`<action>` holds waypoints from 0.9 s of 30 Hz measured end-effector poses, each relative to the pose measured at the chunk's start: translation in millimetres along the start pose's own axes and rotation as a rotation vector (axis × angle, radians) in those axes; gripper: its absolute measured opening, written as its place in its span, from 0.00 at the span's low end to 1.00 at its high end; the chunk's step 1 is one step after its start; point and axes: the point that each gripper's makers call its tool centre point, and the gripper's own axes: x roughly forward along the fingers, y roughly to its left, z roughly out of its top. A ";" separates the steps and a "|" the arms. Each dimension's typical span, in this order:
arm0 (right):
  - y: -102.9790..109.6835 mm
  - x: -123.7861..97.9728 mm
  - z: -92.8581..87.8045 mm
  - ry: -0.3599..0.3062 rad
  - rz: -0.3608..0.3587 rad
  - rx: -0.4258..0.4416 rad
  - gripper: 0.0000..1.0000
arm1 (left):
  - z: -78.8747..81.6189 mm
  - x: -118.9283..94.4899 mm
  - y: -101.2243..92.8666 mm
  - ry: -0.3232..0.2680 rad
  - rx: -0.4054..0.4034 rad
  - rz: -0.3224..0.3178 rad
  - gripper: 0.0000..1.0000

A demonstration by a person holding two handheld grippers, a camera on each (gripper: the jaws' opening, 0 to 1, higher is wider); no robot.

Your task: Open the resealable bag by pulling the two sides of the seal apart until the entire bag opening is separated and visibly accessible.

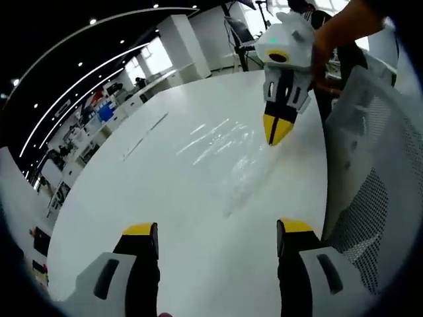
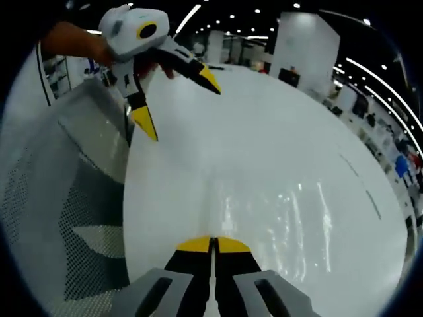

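clear resealable bag (image 1: pixel 231 165) flat on white table (image 1: pixel 132 198), left gripper (image 1: pixel 218 231) spread wide, right gripper (image 2: pixel 213 243) clenched, grasping nothing

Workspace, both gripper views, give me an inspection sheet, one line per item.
Surface: white table, glossy, with glare.
Job's things: clear resealable bag lying flat on the table, hard to make out; seal state cannot be told.
Clutter: nothing seen.
Grippers: left tool open, above the table; right tool shut, its tips at the bag's edge; whether it pinches the bag cannot be told.
Cables: nothing seen.
Surroundings: mesh chair beside the table, open office behind with ceiling light strips.
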 end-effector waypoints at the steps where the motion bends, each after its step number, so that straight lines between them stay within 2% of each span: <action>1: 2.0 -1.9 5.0 -0.019 0.013 -0.011 0.00 | 1.2 2.3 -2.7 0.003 0.029 -0.013 0.70; 6: 9.3 -12.3 18.1 -0.045 0.048 -0.092 0.00 | 10.9 11.5 -12.4 -0.004 0.114 -0.057 0.65; 11: 10.1 -20.4 26.0 -0.075 0.059 -0.129 0.00 | 17.3 22.2 -21.8 -0.003 0.136 -0.107 0.60; 13: 11.4 -24.6 30.0 -0.096 0.068 -0.145 0.00 | 18.1 26.2 -24.1 0.000 0.109 -0.120 0.60; 17: 9.2 -32.6 33.7 -0.117 0.069 -0.173 0.00 | 17.8 30.5 -27.0 0.013 0.150 -0.143 0.48; 19: 6.6 -34.5 34.8 -0.119 0.064 -0.165 0.00 | 18.0 31.0 -32.9 0.014 0.173 -0.195 0.41; 22: 3.6 -38.2 41.3 -0.137 0.051 -0.175 0.00 | 22.0 31.2 -30.1 0.004 0.158 -0.200 0.30; 25: 0.2 -38.9 42.8 -0.137 0.041 -0.191 0.00 | 25.2 32.1 -30.0 0.003 0.168 -0.222 0.18; 27: -1.6 -39.3 42.5 -0.134 0.039 -0.201 0.00 | 26.3 31.8 -30.2 0.007 0.165 -0.238 0.05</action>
